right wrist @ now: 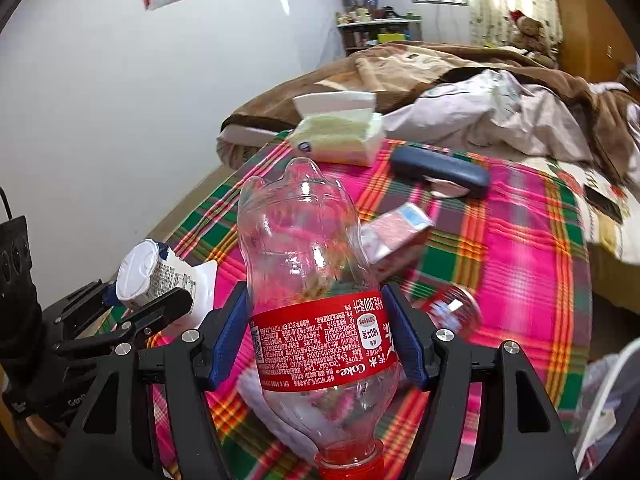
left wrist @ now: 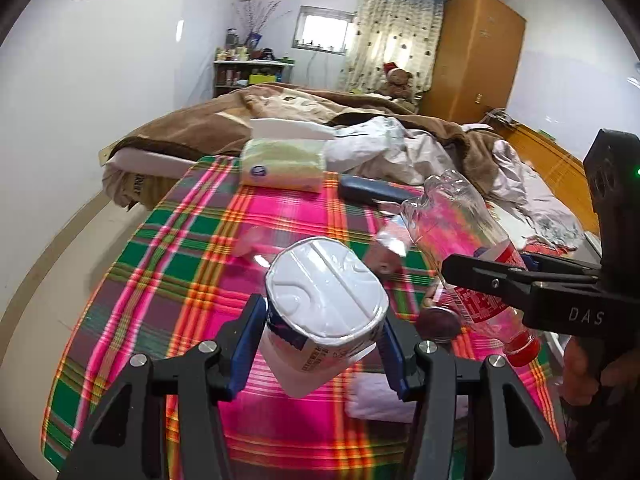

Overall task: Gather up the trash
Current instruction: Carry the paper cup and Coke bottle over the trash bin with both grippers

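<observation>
Above the plaid cloth (right wrist: 520,240), my right gripper (right wrist: 316,340) pinches the empty bottle (right wrist: 304,264) and my left gripper (left wrist: 320,344) clamps the cup (left wrist: 324,304), both lifted. I judge the pickup done; next comes a bin, none in view.
</observation>
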Demonstrator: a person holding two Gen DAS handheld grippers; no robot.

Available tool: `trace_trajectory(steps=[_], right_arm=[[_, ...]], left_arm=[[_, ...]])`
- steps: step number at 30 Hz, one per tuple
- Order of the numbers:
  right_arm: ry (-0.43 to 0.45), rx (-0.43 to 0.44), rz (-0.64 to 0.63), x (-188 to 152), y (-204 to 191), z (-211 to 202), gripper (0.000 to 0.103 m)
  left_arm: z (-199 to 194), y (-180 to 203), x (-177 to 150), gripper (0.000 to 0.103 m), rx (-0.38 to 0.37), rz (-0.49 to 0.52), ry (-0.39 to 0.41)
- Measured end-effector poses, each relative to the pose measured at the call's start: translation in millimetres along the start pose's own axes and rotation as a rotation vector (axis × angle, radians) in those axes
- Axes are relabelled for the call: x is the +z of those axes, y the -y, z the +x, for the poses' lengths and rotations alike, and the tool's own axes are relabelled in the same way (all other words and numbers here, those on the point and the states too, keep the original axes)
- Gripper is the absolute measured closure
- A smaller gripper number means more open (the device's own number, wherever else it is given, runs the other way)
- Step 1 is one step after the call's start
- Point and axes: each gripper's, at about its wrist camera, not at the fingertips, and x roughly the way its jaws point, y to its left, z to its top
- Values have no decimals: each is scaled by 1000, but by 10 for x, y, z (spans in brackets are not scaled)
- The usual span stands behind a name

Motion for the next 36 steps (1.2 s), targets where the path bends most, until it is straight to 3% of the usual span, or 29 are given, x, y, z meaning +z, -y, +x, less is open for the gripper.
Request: trace_trajectory(steps=[19, 36], right_arm=[[102, -161, 207, -490, 1011, -872, 36], [152, -343, 419, -944, 1885, -1388, 35]], left_arm=[[95, 1336, -91, 47, -190, 161, -20], [268, 2672, -196, 47, -369, 315, -70]])
